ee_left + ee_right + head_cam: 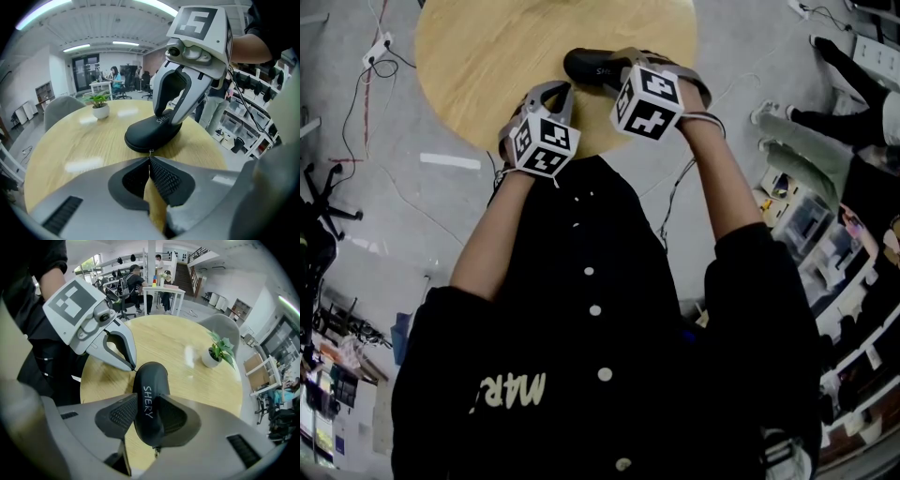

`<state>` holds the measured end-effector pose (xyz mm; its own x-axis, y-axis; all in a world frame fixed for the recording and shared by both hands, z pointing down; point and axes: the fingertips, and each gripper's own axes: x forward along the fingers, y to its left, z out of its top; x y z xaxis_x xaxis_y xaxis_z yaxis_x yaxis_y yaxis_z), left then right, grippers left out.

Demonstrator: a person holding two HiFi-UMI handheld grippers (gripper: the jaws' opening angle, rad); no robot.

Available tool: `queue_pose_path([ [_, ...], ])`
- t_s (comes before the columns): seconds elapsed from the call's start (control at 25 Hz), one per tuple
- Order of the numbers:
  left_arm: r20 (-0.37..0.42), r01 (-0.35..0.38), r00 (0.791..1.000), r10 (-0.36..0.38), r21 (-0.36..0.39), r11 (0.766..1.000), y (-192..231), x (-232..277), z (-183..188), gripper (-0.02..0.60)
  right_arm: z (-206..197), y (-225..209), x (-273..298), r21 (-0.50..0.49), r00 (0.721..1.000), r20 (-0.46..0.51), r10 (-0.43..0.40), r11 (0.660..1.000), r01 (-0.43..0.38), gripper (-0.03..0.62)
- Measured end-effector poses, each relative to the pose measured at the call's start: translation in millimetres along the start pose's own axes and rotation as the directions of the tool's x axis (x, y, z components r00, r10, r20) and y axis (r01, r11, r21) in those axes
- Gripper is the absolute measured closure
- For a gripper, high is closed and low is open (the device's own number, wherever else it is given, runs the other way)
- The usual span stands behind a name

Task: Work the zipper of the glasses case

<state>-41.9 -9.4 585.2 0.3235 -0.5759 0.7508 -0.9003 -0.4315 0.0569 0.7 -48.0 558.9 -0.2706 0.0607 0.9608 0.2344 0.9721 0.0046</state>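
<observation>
A black glasses case marked "SHERY" lies on the round wooden table near its front edge. My right gripper straddles the case from above, its two pads pressed against the long sides. My left gripper is shut at the case's near end, with the small metal zipper pull pinched at its tips. In the right gripper view the left gripper touches the case's far end. A second pull hangs at the other end.
A small potted plant stands on the far side of the table. A grey chair sits behind it. Cables lie on the floor at the left; shelves and seated people are at the right.
</observation>
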Motion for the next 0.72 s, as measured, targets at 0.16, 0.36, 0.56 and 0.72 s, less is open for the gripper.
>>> queue_pose_path([
  [0.16, 0.005, 0.026, 1.0, -0.026, 0.022, 0.999, -3.3, -0.3, 0.1, 0.577, -0.6, 1.4, -0.2, -0.005, 1.0, -0.004, -0.006, 1.0, 0.006, 0.445],
  [0.36, -0.011, 0.04, 0.999, -0.04, 0.043, 0.998, -6.7, 4.3, -0.5, 0.577, -2.3, 1.6, 0.2, -0.005, 1.0, -0.007, -0.011, 1.0, 0.011, 0.445],
  [0.56, -0.014, 0.016, 1.0, -0.016, 0.042, 0.999, -5.9, 3.6, -0.6, 0.577, -0.4, 1.5, -0.9, -0.005, 1.0, -0.008, -0.013, 1.0, 0.013, 0.445],
  [0.72, -0.012, 0.017, 1.0, -0.016, 0.05, 0.999, -1.8, 0.4, -0.9, 0.577, -1.2, 1.5, -1.7, -0.012, 1.0, -0.012, -0.017, 1.0, 0.017, 0.445],
])
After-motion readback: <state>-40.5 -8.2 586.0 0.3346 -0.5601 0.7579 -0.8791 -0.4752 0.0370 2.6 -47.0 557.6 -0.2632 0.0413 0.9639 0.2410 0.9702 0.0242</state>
